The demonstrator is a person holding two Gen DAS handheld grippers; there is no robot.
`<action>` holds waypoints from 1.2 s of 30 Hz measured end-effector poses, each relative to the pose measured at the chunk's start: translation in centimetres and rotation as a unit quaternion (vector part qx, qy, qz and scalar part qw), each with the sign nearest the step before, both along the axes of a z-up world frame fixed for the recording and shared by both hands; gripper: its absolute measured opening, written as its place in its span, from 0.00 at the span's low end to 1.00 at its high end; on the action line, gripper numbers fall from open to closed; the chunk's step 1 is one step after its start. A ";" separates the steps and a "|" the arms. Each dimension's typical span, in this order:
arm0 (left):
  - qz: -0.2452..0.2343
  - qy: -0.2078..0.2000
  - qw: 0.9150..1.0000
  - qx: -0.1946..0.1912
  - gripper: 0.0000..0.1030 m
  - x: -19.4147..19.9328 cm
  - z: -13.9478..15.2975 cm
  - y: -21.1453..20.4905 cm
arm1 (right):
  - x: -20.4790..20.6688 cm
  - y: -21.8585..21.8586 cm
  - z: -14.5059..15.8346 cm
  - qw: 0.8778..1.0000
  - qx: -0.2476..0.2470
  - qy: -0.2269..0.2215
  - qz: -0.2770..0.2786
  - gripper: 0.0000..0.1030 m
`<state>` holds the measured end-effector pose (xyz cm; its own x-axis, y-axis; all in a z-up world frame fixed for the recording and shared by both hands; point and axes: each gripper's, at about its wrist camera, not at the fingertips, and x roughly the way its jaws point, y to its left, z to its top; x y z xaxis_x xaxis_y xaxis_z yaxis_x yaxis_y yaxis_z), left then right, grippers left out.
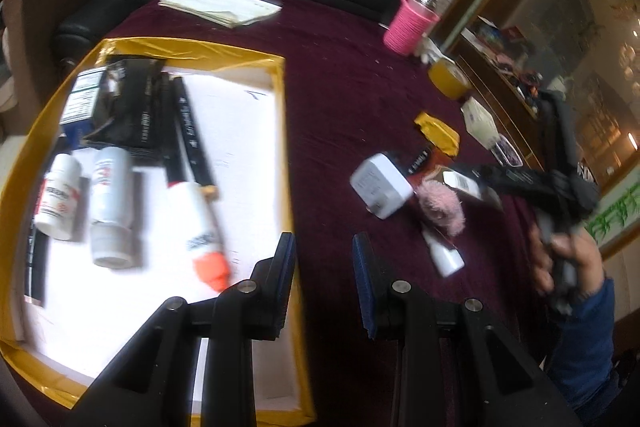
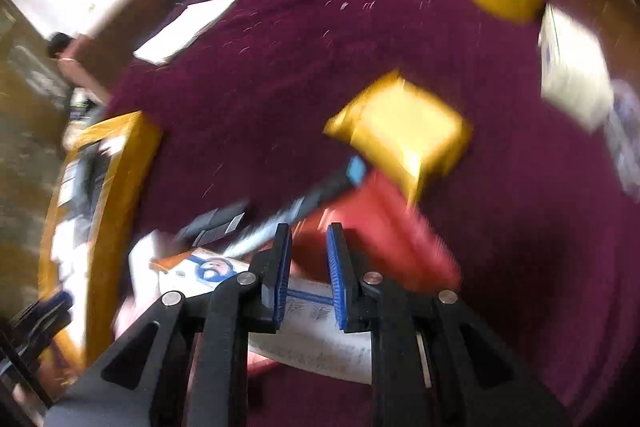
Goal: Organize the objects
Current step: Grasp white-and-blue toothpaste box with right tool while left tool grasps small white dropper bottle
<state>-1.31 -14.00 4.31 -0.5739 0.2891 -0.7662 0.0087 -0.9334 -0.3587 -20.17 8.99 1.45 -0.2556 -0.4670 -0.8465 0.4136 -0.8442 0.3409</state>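
While both grippers hang empty, loose things wait to be sorted.
Left gripper (image 1: pixel 324 247) stands released above the yellow-rimmed tray's (image 1: pixel 286 131) edge; bottles (image 1: pixel 108 203) lie left of its fingers, likely already sorted. Right gripper (image 2: pixel 308 239) is narrowly parted, grasping nothing; beyond its fingertips lie a red packet (image 2: pixel 384 227) and gold pouch (image 2: pixel 400 123).

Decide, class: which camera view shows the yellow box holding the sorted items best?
The left wrist view. The yellow box fills its left half, so its rim and the bottles and pens lying inside are readable. In the right wrist view the same box is only a blurred sliver at the left edge.
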 end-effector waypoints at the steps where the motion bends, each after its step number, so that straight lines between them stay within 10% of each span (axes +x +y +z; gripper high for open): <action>1: -0.005 -0.001 1.000 -0.002 0.24 0.0 0.0 0.3 | 1.4 0.8 0.3 1.000 -0.015 -0.009 0.009 0.19; 11: -0.040 -0.011 0.999 -0.008 0.24 -0.2 -0.6 3.0 | 9.8 4.2 2.0 0.995 -0.056 0.009 0.082 0.52; 23: -0.063 -0.020 0.998 -0.013 0.24 0.1 -1.4 4.7 | 14.0 3.7 -1.9 0.996 -0.035 -0.063 0.050 0.54; 31: -0.071 -0.034 0.997 -0.012 0.25 0.1 -1.9 5.4 | 15.9 0.7 -1.6 0.995 0.035 0.075 0.064 0.39; 36: -0.092 -0.066 0.993 0.029 0.31 -1.6 -2.6 7.3 | 15.2 3.1 -0.9 0.996 0.016 0.080 0.040 0.28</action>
